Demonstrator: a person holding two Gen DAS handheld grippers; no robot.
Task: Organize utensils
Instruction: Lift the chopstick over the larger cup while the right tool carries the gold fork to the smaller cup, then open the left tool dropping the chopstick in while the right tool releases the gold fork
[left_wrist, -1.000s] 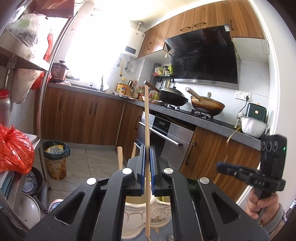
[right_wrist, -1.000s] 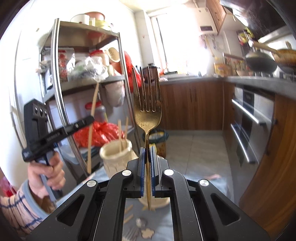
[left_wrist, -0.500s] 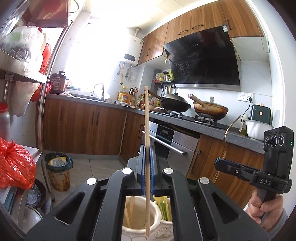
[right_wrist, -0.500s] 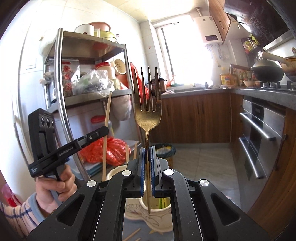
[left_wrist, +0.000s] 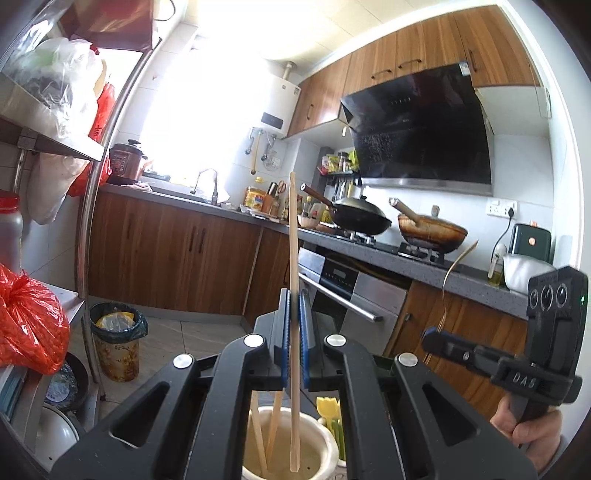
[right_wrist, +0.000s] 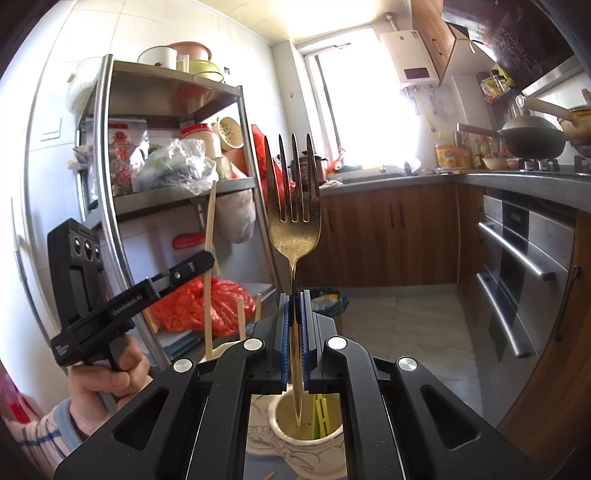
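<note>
Left gripper (left_wrist: 294, 339) clamped on chopstick (left_wrist: 293, 236): light, stiff. Right gripper (right_wrist: 294, 339) clamped on fork (right_wrist: 293, 206) handle: smooth metal, likely slippery.

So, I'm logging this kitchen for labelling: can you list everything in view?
chopstick: 1, wooden, upright in left gripper
fork: 1, gold, upright in right gripper
cup: 2 joined, white; chopsticks in one, green items in other
woks: 2, dark and brown, stove
oven: 1, steel, under counter
rack: 1, steel, cluttered
red bag: 1, lower shelf
bin: 1, floor
left gripper: shut on chopstick
right gripper: shut on fork
hands: 2, on handles
</note>
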